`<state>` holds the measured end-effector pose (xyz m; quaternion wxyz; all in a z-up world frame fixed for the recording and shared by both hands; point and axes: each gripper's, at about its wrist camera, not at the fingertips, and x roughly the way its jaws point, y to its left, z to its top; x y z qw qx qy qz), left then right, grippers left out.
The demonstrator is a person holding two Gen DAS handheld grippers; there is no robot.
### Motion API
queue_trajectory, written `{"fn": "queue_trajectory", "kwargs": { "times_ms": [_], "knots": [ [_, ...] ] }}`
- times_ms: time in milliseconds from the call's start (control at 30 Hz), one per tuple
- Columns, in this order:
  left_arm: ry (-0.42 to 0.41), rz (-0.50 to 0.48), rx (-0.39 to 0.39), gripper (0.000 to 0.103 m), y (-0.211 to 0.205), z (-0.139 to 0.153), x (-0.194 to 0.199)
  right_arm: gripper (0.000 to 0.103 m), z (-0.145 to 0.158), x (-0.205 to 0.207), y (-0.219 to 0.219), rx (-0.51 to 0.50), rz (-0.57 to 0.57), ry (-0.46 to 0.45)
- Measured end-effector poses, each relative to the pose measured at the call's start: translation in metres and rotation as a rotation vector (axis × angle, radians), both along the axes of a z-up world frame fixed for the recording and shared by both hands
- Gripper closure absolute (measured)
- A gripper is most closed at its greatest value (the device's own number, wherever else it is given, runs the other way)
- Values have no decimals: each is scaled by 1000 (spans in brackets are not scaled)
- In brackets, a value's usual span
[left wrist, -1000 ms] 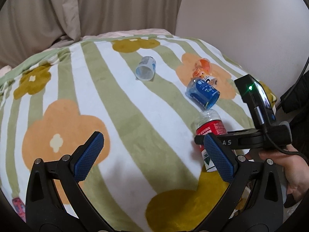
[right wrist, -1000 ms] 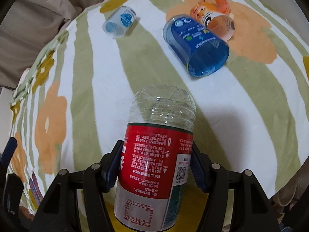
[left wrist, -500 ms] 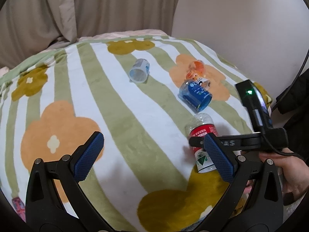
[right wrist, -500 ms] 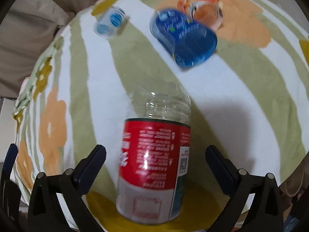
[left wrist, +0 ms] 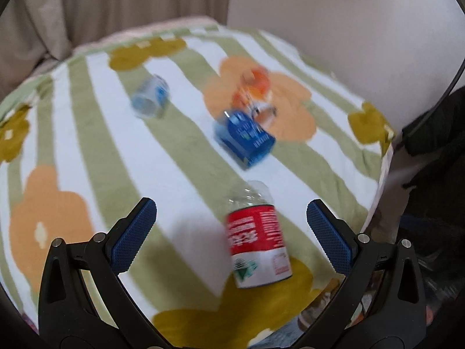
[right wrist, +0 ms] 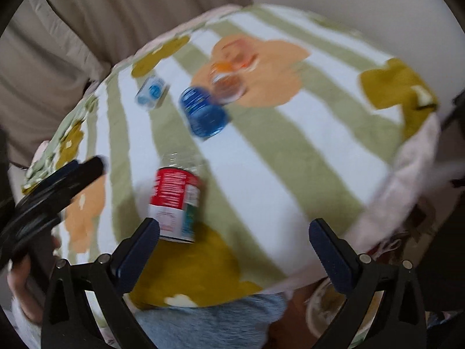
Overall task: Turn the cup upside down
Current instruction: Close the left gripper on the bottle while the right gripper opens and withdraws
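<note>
Fingers (left wrist: 132, 234) of left gripper (left wrist: 229, 237) spread wide, gripping nothing; right gripper (right wrist: 234, 250) likewise wide and empty. Red-labelled cup (left wrist: 257, 237) standing inverted, clear base up, on blanket (left wrist: 180, 157). Looks done; blue cup (left wrist: 245, 139) lying sideways, possibly next.

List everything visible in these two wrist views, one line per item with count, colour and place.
Red-label cup: 1, clear plastic with a red and white label, standing upside down near the front edge of the blanket.
Blue cup: 1, blue, on its side at the middle of the blanket.
Orange cup: 1, orange and clear, on its side just behind the blue cup.
Pale cup: 1, clear with a blue label, on its side at the far left.
Blanket: 1, green and white stripes with orange and mustard flowers.
Curtain: beige, behind.
Left gripper: black with blue pads, jaws open.
Right gripper: same, jaws open.
</note>
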<state>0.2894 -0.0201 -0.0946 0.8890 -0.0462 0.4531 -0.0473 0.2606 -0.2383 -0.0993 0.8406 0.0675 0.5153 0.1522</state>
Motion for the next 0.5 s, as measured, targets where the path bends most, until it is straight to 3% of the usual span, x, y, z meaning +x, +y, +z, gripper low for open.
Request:
{"fn": "queue_trajectory", "kwargs": {
  "times_ms": [233, 500],
  "knots": [
    [215, -39, 27, 0, -34, -58, 43, 0, 6, -20, -30, -22, -13, -77],
    [381, -49, 29, 16, -32, -91, 63, 0, -7, -14, -25, -14, 5, -70]
  ]
}}
